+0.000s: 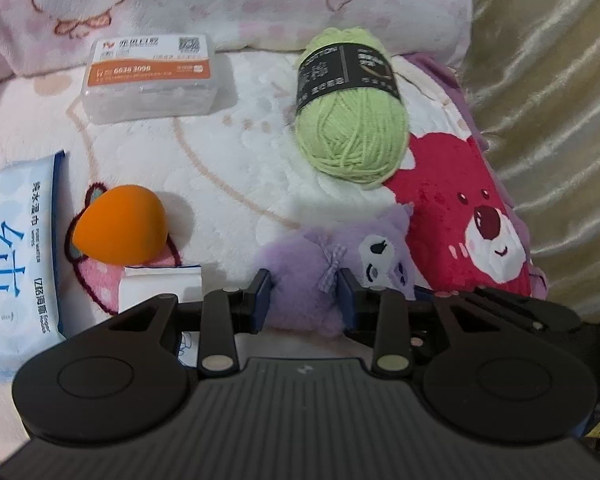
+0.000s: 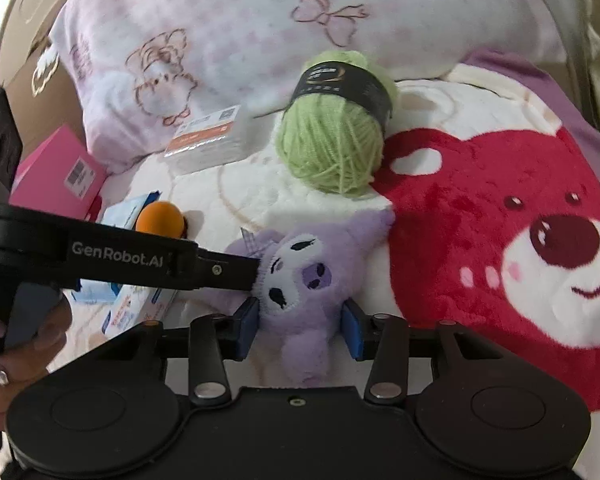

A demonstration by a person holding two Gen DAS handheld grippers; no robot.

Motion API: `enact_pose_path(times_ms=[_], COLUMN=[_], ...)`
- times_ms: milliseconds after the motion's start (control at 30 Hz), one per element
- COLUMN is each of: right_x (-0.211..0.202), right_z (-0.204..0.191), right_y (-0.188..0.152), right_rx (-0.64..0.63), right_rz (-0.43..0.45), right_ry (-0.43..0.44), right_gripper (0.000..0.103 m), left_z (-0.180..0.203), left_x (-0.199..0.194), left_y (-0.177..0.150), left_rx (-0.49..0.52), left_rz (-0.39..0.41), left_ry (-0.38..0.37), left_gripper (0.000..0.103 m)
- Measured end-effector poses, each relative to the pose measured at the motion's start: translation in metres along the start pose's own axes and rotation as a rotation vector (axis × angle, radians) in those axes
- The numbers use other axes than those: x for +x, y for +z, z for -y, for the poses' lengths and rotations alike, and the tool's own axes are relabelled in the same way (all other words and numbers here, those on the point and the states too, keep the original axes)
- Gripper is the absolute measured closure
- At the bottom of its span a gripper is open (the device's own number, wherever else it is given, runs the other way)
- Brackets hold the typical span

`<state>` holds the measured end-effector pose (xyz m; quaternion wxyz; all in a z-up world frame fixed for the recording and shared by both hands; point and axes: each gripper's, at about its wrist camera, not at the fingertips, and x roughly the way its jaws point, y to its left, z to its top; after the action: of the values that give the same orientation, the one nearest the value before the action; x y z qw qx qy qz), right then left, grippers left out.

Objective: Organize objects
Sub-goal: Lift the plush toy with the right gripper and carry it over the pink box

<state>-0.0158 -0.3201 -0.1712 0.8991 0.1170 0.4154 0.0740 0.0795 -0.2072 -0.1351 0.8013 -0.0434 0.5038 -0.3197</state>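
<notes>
Both the left gripper (image 1: 304,296) and right gripper (image 2: 300,326) are clamping the fluffy purple plush bear (image 2: 300,280), near on the blanket (image 1: 227,168); opposing pulls are risking stretched seams.

1. Purple plush bear (image 2: 300,276): lying face up, near centre.
2. Green yarn ball (image 1: 350,120): black band, far right.
3. Orange makeup sponge (image 1: 119,228): left.
4. Clear plastic box (image 1: 151,80): orange label, far left.
</notes>
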Motion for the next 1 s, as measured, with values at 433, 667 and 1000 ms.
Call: enact_pose_path(times_ms=[433, 667, 1000], right_x=[-0.037, -0.05, -0.064], right_z=[-0.031, -0.051, -0.096], right_y=[-0.007, -0.016, -0.019], right_rx=[-0.06, -0.029, 0.028], right_rz=[-0.004, -0.083, -0.145], right_ry=[0.021, 0.041, 0.102], right_gripper=[0.056, 0.056, 0.055], left_z=[0.008, -0.002, -0.02], left_x=[-0.05, -0.07, -0.125], left_y=[-0.019, -0.036, -0.051], left_rx=[0.061, 0.024, 0.008], left_rz=[-0.005, -0.051, -0.081], left_ry=[-0.005, -0.019, 0.022], left_gripper=[0.071, 0.071, 0.071])
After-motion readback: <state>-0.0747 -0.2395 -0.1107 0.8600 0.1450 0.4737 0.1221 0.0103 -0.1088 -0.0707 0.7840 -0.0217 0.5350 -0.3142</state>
